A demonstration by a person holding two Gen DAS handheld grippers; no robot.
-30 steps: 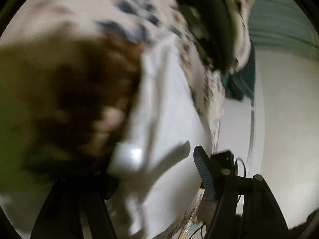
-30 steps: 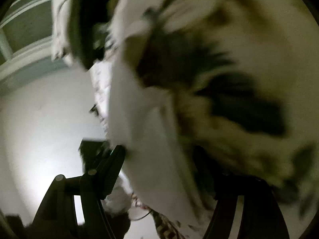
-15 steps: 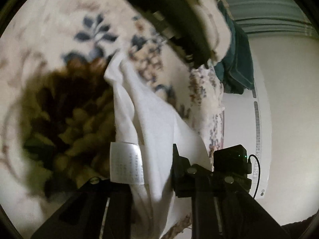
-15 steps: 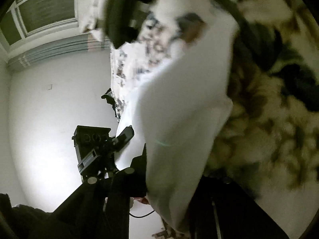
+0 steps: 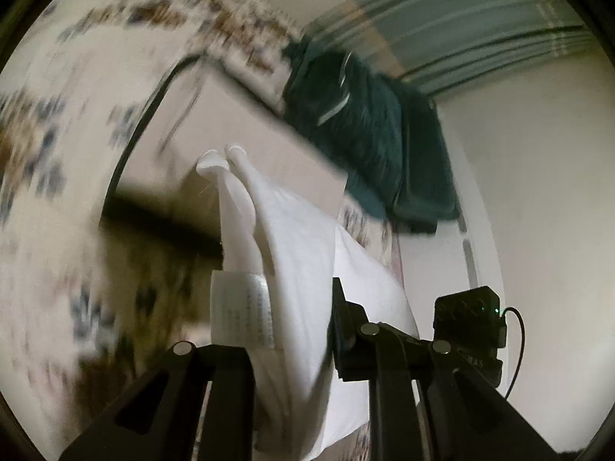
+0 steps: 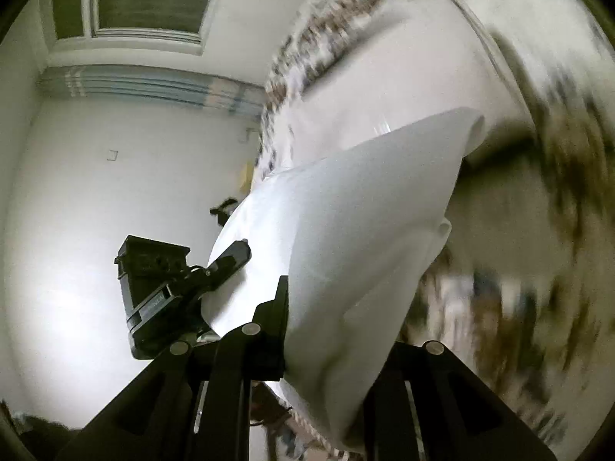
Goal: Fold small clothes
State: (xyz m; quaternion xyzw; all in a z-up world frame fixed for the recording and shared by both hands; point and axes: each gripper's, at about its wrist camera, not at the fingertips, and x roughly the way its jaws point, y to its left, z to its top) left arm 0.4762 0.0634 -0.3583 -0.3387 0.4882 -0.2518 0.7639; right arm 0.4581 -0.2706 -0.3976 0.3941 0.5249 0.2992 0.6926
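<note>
- The left gripper (image 5: 294,349) is being aimed downward at a slant, and its jaws are being kept clamped on the white garment (image 5: 303,253), right beside the sewn-in care label (image 5: 240,309).
- The right gripper (image 6: 326,349) is being tilted down likewise, with its jaws pinched shut on another edge of the same white garment (image 6: 346,238).
- The garment is being held up in the air between the two grippers, above the flower-patterned bedspread (image 5: 57,153); two narrow straps (image 5: 230,176) are being dangled toward a pale flat panel (image 5: 238,134) lying on the bed.
- In the left view the other gripper's black body (image 5: 467,326) is being shown just beside the cloth.
- A dark green garment (image 5: 369,134) is being left on the bedspread farther off.
- Compared with a second ago, both grippers are being shown closed instead of open, and the cloth is being seen lifted well clear of the bedspread it was lying against; the window (image 6: 130,0) is being brought further into view.
</note>
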